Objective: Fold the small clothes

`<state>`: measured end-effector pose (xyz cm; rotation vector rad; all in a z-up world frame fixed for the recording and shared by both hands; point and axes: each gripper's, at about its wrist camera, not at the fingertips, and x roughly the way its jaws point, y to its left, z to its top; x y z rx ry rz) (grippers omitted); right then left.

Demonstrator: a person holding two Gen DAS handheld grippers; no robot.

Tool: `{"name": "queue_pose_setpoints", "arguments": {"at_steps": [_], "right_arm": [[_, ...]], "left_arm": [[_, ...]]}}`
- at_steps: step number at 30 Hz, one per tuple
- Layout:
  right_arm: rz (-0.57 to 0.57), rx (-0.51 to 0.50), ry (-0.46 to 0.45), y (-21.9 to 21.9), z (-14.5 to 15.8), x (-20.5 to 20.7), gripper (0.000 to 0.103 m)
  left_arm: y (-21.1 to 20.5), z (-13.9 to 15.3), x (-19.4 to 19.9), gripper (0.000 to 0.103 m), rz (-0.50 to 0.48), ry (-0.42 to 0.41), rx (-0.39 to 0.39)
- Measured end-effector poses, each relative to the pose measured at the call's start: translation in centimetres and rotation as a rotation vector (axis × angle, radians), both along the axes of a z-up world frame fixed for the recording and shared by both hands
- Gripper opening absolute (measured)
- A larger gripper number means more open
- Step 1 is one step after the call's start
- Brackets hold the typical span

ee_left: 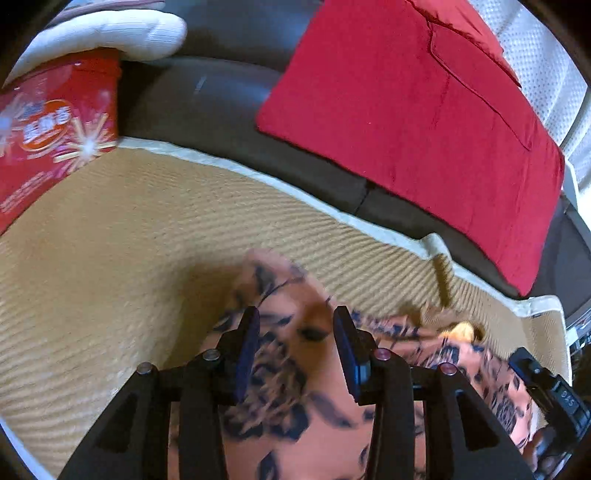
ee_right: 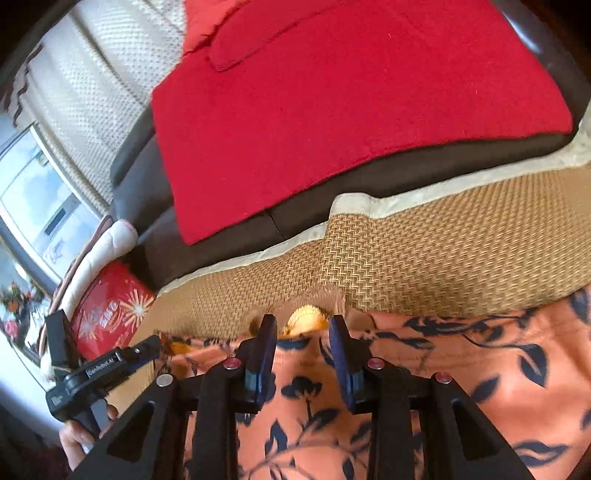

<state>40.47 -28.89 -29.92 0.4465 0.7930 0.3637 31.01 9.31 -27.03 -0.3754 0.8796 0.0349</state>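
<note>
The orange leaf-print garment (ee_left: 295,387) lies spread beneath the left claw (ee_left: 295,325).

Orange garment (ee_right: 461,369) with dark leaf print lies rumpled on woven mat (ee_right: 461,243).

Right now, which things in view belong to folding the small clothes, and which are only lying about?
For the job:
- orange leaf-print garment
- woven mat under it
- left gripper, right gripper

Lying about:
- red cushion
- red printed box
- white padded thing
</note>
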Motion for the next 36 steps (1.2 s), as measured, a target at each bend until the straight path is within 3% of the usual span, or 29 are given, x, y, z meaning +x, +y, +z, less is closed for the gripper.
{"name": "queue_pose_setpoints", "arguments": {"at_steps": [5,8,10,13,18,20,21,22,26,30,32,34,36], "right_arm": [[0.003,-0.041,0.044,0.1,-0.2,-2.8,0.033],[0.035,-0.110,0.192,0.9,-3.1,-2.1,0.033],[0.020,-0.110,0.169,0.9,-3.0,-2.7,0.032],[0.024,0.000,0.124,0.1,-1.5,-4.8,0.033],[0.079,0.020,0.079,1.0,-0.4,-8.1,0.033],[0.133,0.027,0.049,2.2,0.2,-9.4,0.033],[0.157,0.036,0.039,2.8,0.4,-10.1,0.033],[0.190,0.046,0.036,3.6,0.4,-10.7,0.033],[0.267,0.036,0.048,6.7,-0.3,-11.8,0.033],[0.250,-0.008,0.075,8.2,-1.6,-11.7,0.033],[0.220,-0.049,0.119,8.1,-2.9,-11.0,0.033],[0.216,-0.043,0.185,7.9,-4.5,-10.1,0.027],[0.224,-0.029,0.189,7.7,-4.7,-9.9,0.026]], "left_arm": [[0.7,-1.3,-3.3,0.042,0.039,0.105,0.104],[0.9,-2.8,-4.3,0.042,0.051,0.209,0.209],[1.7,-2.5,-5.6,0.042,0.043,0.221,0.220],[2.3,-1.4,-7.5,0.042,0.050,0.182,0.191],[3.4,-0.1,-12.4,0.042,0.050,0.153,0.122],[3.4,0.0,-14.0,0.050,0.050,0.153,0.098],[3.4,-0.2,-14.7,0.061,0.060,0.161,0.078],[3.4,-0.4,-15.1,0.068,0.068,0.167,0.050],[3.1,-1.8,-14.9,0.071,0.071,0.209,-0.093],[2.5,-3.2,-14.0,0.071,0.097,0.215,-0.131],[2.3,-3.2,-13.7,0.070,0.103,0.178,-0.125],[1.9,-2.9,-13.4,0.044,0.102,0.151,-0.077],[1.7,-2.8,-13.1,0.031,0.092,0.136,-0.061]]}}
